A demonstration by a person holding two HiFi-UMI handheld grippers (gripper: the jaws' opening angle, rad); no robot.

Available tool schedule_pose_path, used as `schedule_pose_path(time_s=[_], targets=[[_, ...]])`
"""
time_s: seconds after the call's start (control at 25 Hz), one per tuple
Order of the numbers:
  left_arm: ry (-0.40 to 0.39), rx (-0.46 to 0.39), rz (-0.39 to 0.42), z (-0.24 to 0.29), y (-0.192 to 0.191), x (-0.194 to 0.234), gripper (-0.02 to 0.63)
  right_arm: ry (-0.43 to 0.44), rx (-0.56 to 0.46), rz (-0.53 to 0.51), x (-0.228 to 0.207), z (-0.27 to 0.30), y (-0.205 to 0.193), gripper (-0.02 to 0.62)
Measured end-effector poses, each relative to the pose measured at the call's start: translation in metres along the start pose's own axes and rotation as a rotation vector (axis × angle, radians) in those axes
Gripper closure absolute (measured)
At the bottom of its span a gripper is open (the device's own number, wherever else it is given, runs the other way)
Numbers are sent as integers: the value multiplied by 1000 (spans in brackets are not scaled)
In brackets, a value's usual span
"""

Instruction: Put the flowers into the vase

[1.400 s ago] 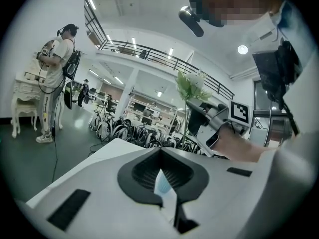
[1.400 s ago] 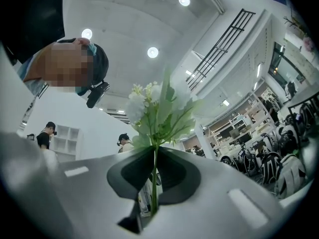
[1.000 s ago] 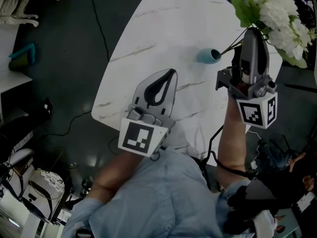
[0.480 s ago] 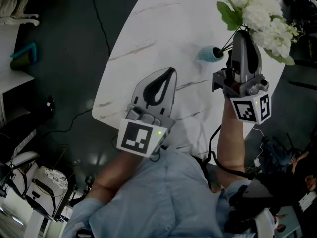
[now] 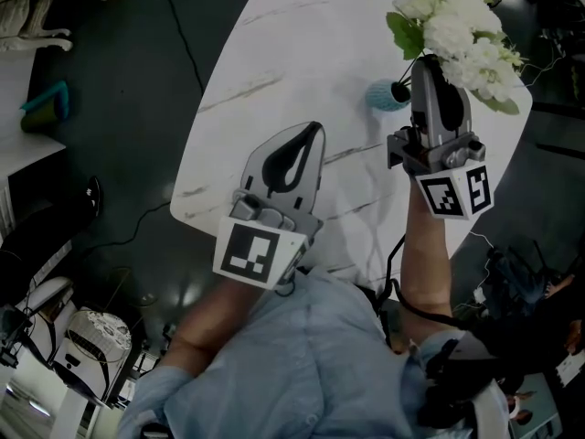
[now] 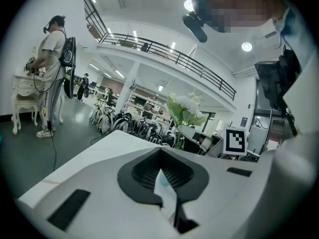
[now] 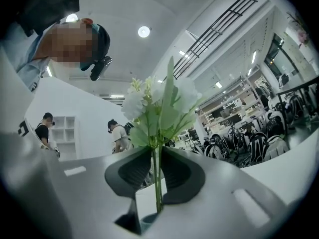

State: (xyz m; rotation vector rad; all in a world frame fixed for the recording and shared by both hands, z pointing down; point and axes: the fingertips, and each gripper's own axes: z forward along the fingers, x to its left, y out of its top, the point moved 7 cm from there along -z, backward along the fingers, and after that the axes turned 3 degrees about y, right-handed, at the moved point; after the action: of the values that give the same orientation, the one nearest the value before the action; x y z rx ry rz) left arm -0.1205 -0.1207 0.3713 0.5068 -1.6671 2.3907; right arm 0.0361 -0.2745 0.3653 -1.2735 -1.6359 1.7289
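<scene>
A small teal vase (image 5: 384,96) stands on the white marble table (image 5: 274,53). A bunch of white flowers with green leaves (image 5: 457,30) rises over it, the thin stems reaching down into its mouth. My right gripper (image 5: 422,60) is right beside the vase. Its jaws have just been opening, and the stems (image 7: 157,183) stand loosely between them above the vase (image 7: 148,222). My left gripper (image 5: 315,131) hovers over the table's near part, shut and empty. Its own view shows the flowers (image 6: 185,108) ahead and a sliver of the vase (image 6: 162,180).
The table's curved left edge (image 5: 187,167) drops to a dark floor with a black cable (image 5: 178,35). A teal object (image 5: 46,99) and white furniture (image 5: 27,12) stand far left. People stand in the background (image 6: 52,68), beside rows of bicycles (image 6: 124,126).
My right gripper has come down and shifted left in the head view, bringing the flowers over the vase. The stems now reach its mouth. The left gripper has stayed put.
</scene>
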Motion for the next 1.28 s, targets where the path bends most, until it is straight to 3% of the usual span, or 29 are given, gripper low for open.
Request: schedule_pose_path(time_s=[0.6,1.28], targets=[[-4,-32,26,-6,8,-6,601,-4,123,-56,6,-12,-16,440],[-40,-60,76,-36,15,-26,601,-90,147,-46,23,-51,-20,436]])
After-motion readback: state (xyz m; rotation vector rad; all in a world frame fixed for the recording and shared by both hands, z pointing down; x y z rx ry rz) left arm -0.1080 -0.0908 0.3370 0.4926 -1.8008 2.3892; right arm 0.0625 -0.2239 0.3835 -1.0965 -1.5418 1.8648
